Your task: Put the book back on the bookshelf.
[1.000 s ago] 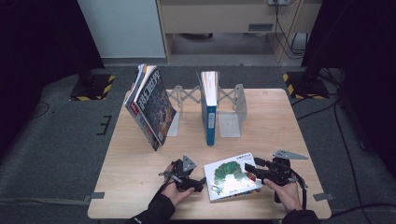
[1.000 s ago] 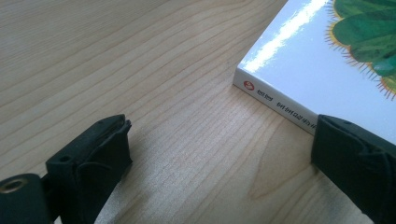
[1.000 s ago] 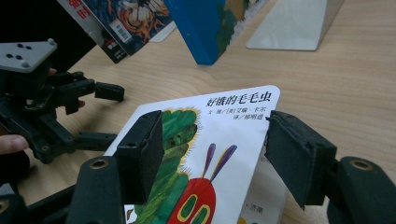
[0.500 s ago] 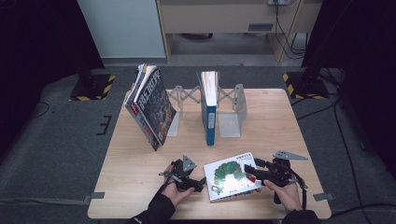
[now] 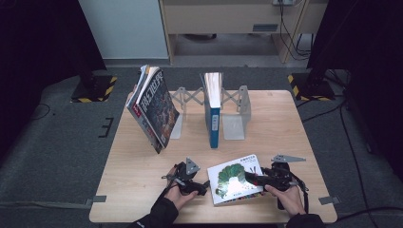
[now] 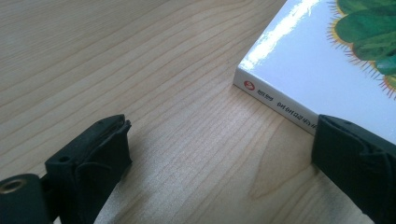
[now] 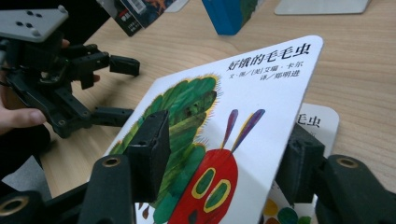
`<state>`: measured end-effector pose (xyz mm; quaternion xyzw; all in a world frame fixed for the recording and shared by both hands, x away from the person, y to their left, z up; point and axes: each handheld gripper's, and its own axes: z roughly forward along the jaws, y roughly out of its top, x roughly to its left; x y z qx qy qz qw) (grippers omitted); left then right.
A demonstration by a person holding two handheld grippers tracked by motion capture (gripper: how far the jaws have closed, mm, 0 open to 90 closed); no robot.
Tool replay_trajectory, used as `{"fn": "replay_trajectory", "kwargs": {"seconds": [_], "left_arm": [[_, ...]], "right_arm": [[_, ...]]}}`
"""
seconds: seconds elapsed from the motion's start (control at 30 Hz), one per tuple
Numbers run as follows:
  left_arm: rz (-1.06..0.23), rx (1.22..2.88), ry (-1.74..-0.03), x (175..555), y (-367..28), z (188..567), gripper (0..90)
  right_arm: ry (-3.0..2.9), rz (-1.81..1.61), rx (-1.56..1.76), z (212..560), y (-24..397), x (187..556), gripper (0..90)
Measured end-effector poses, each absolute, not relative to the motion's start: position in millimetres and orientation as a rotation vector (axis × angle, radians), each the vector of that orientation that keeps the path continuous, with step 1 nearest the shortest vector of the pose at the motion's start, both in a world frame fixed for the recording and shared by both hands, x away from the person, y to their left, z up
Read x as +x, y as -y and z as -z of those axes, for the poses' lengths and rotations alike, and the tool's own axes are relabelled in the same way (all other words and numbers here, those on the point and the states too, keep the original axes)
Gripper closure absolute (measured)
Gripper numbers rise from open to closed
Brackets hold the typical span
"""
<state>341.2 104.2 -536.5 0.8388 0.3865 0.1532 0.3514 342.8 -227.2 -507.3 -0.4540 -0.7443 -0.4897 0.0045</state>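
Note:
A white picture book [image 5: 235,178] with a green caterpillar on its cover [image 7: 261,93] lies near the table's front edge. My right gripper [image 5: 249,179] reaches in from the book's right side. Its jaws have just been closing. The raised front cover runs slantwise between them: one jaw above it, the other beneath it, over the page below. The pads stand well apart. My left gripper [image 5: 205,186] rests open at the book's left side, its jaws wide [image 6: 219,140] beside the spine corner [image 6: 261,91]. It also appears in the right gripper view [image 7: 119,88].
An upright blue book [image 5: 212,109] stands between metal bookends [image 5: 235,114] at the table's middle back. Several books [image 5: 153,107] lean at the back left. Bare wooden tabletop [image 5: 285,123] lies to the right and in front of the bookends.
Both hands stay where they were. The right gripper's jaws look a little narrower around the book's cover.

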Motion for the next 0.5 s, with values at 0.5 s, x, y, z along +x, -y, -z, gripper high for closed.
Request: {"fn": "replay_trajectory", "kwargs": {"seconds": [0.5], "left_arm": [[-0.386,2.192,-0.982,344.0,-106.6,535.9,2.2]], "right_arm": [[2.247,1.546,-1.400,507.8,229.5,349.9,64.4]]}}
